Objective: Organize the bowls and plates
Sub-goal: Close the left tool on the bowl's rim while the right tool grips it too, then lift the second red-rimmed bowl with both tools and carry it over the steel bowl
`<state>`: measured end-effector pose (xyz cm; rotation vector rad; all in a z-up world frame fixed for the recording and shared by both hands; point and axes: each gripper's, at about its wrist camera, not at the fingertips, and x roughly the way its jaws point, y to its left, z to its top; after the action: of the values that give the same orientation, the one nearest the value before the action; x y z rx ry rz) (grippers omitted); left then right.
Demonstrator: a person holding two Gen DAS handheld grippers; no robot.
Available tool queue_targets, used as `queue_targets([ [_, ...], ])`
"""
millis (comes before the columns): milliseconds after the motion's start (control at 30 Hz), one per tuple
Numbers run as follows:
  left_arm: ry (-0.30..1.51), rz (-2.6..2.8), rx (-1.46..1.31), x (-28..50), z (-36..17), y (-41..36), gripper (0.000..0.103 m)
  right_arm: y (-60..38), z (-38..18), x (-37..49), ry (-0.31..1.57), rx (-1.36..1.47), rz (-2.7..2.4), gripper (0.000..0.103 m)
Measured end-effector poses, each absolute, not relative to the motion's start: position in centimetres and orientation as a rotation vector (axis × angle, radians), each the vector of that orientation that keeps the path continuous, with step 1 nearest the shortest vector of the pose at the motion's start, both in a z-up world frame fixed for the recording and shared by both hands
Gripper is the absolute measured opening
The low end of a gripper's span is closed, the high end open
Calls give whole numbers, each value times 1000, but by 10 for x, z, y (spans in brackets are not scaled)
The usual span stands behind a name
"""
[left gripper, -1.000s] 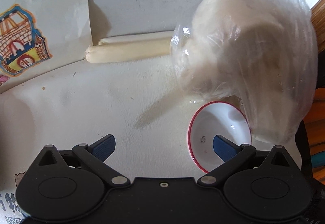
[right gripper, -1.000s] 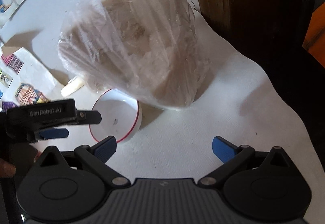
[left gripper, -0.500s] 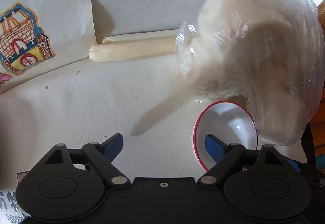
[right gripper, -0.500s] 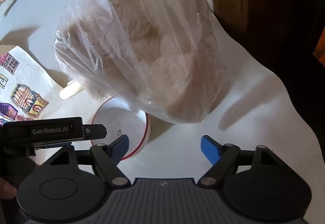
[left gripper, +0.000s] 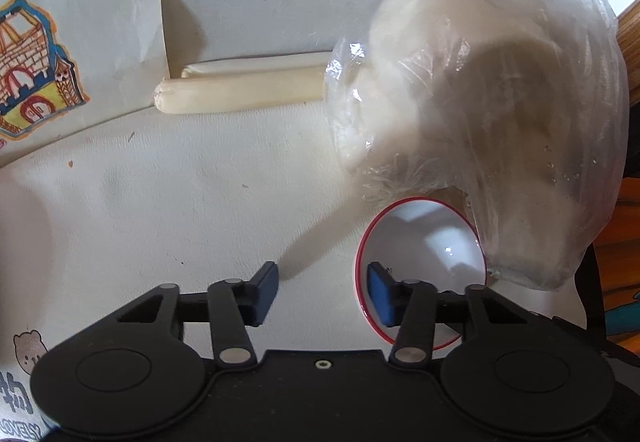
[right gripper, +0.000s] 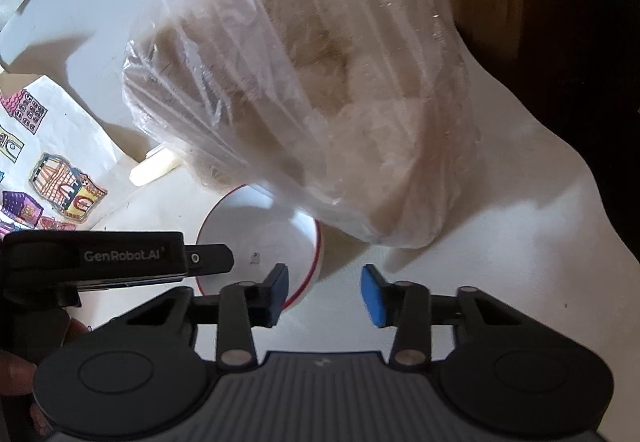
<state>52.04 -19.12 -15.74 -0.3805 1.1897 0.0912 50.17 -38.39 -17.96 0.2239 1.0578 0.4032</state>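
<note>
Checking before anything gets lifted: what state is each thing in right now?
Bowl: upright, empty, on the table, tucked against the bag.
Plastic bag: full, lying on the table, overhanging the bowl's far rim.
Left gripper: closing, bowl's near rim between its jaws, not yet pinched.
Right gripper: closing, bowl's right rim between its jaws, not yet pinched.

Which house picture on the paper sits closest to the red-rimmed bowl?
The orange-and-yellow house with red arches; the purple house and pink house lie farther from the bowl.
</note>
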Motion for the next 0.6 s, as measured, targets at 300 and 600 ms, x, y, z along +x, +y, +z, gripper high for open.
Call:
queue_targets([
  [300,1201,30,-430,527,-163,-197,7,-366,-184,506,1054,210,436,21],
  [600,1209,46,-430,505,-163,-205,8,-360,-186,500,1072,153,494,17],
])
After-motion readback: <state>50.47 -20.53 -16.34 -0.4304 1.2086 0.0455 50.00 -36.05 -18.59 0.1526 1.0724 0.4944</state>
